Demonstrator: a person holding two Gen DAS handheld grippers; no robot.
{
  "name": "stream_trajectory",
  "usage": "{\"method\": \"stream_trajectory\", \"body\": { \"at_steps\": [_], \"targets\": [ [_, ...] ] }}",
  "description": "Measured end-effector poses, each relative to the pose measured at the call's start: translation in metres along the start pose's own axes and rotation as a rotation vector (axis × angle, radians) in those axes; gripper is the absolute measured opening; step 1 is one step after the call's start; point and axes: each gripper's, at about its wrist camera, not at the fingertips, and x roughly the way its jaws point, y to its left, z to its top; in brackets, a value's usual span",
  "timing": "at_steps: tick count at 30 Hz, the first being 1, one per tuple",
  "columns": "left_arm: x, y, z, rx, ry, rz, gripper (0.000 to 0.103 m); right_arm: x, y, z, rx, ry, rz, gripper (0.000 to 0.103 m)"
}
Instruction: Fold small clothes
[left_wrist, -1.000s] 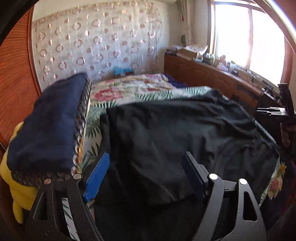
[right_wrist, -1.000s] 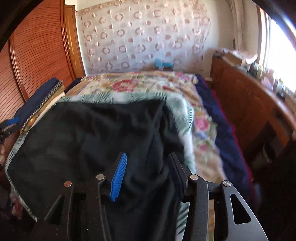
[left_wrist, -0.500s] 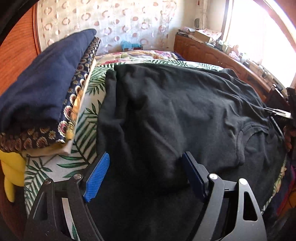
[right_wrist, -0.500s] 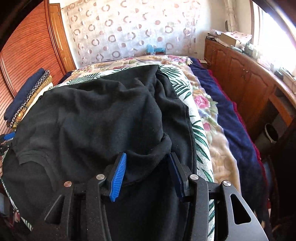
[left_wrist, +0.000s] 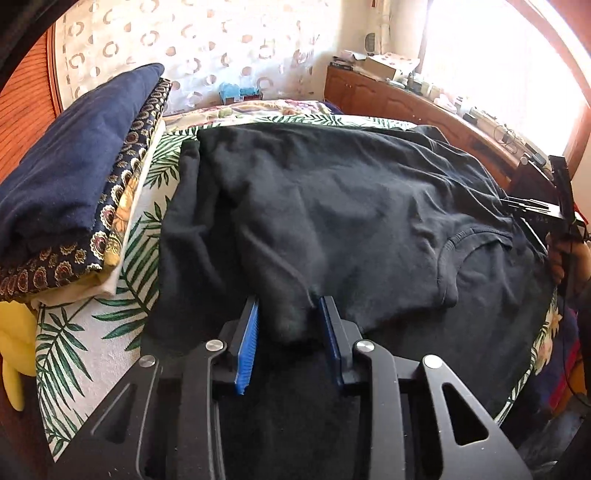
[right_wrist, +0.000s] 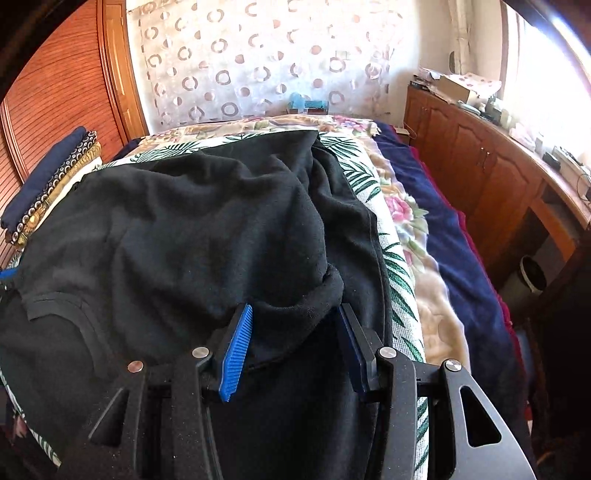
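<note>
Pinching a ridge of the black T-shirt (left_wrist: 332, 206) was my left gripper (left_wrist: 288, 325); its fingers had just been closing, and a bunched fold of the cloth sat squeezed between the blue pads (left_wrist: 247, 343). My right gripper (right_wrist: 295, 332) was clamped on a rolled hem of the same shirt at its opposite side. The shirt lay spread across the leaf-print bedspread (left_wrist: 110, 332), neckline toward me, with the stack of folded clothes (left_wrist: 74, 177) just beside its left edge.

Risks, as I judged them:
- The left pinch looked to have gathered a thick bunch, not a clean edge. Lifting from it could drag several layers and leave the fold crooked.
- The right grip held a rolled hem. The roll could unwind under tension and slip out.
- Uneven lifting of the two sides would skew the shirt toward the folded stack and could knock against it.

Pose: both grippers pointed steeply down onto the bed, each at a near corner of the shirt, the left low against the cloth. A hand (left_wrist: 569, 258) showed at the shirt's right edge behind the right gripper.
</note>
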Motion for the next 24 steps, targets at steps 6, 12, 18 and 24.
{"method": "stream_trajectory", "body": {
  "at_steps": [6, 12, 18, 24],
  "targets": [
    [0.002, -0.001, 0.001, 0.006, -0.006, 0.019, 0.033, 0.007, 0.003, -0.003, -0.002, 0.0, 0.0, 0.048],
    [0.002, -0.003, -0.003, 0.018, -0.03, 0.029, 0.033, 0.024, 0.017, -0.003, -0.024, 0.002, -0.015, 0.048],
    [0.002, -0.003, -0.004, 0.015, -0.038, 0.032, 0.033, 0.028, 0.022, -0.003, -0.031, -0.003, -0.016, 0.035],
    [0.001, -0.001, -0.003, 0.003, -0.04, 0.023, 0.033, 0.026, 0.028, -0.001, -0.064, 0.01, -0.002, 0.017]
  ]
}}
